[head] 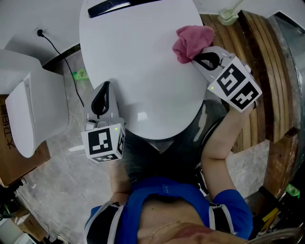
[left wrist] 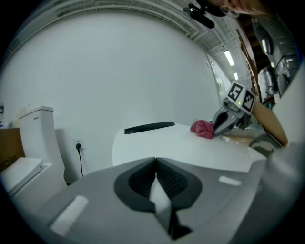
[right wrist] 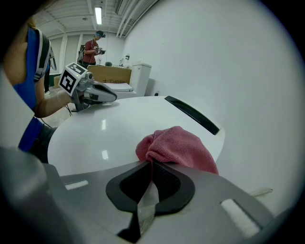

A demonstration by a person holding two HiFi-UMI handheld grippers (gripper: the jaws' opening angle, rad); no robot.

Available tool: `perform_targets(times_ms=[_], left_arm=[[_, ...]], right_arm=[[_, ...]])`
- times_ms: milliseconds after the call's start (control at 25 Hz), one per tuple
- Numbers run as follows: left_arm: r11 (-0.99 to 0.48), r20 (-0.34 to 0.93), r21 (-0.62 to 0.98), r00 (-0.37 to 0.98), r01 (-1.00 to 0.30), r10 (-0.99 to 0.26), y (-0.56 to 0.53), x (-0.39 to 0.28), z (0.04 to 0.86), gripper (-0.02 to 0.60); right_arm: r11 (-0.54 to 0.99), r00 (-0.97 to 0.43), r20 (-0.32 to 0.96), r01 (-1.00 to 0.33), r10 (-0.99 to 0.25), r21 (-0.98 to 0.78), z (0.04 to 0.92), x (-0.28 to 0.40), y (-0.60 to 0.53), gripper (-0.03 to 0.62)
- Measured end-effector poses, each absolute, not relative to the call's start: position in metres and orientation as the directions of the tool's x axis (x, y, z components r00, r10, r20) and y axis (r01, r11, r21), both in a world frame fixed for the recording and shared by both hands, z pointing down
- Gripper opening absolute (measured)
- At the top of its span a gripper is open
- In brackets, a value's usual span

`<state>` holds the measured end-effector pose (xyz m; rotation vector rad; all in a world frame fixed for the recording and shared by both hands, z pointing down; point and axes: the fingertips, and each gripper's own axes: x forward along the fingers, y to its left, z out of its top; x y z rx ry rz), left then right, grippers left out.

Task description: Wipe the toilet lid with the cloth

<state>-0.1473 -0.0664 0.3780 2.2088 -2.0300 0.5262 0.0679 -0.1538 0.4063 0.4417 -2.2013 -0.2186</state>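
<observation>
Item one, the white glossy oval toilet lid (head: 138,62), is lying closed and taking up the middle of the head view, with a black bar (head: 114,5) running across its rear edge. Item two, the crumpled pink terry cloth (head: 190,42), is sitting on the lid's right rear part, near the rim and directly at the tip of the right tool. The grey right tool (head: 194,59), carrying a marker cube, is reaching in from the right; in the right gripper view its jaws (right wrist: 151,164) are pressing together on a fold of the cloth (right wrist: 178,147), the rest of which is bunching out just beyond them and resting on the lid. The grey left tool (head: 102,88) is sitting at the lid's left front edge, well apart from the cloth; in the left gripper view its jaws (left wrist: 156,162) are meeting with nothing between them. A second white toilet (head: 24,105) is standing to the left, near a black power cable (head: 57,47) that is trailing down from a wall socket. Brown wooden planks (head: 257,71) are lying to the right of the lid. A brown cardboard box (head: 9,157) is showing at the lower left.
</observation>
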Motion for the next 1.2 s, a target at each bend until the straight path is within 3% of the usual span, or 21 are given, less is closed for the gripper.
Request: perform_targets(times_ms=[1200], left_arm=[[-0.117,0.310,-0.169,0.060,-0.979,-0.949,-0.065,-0.146,0.379,0.002]], right_arm=[[0.923,-0.571,0.727,-0.275,-0.381,0.268,0.412,0.087,-0.120,0.012]])
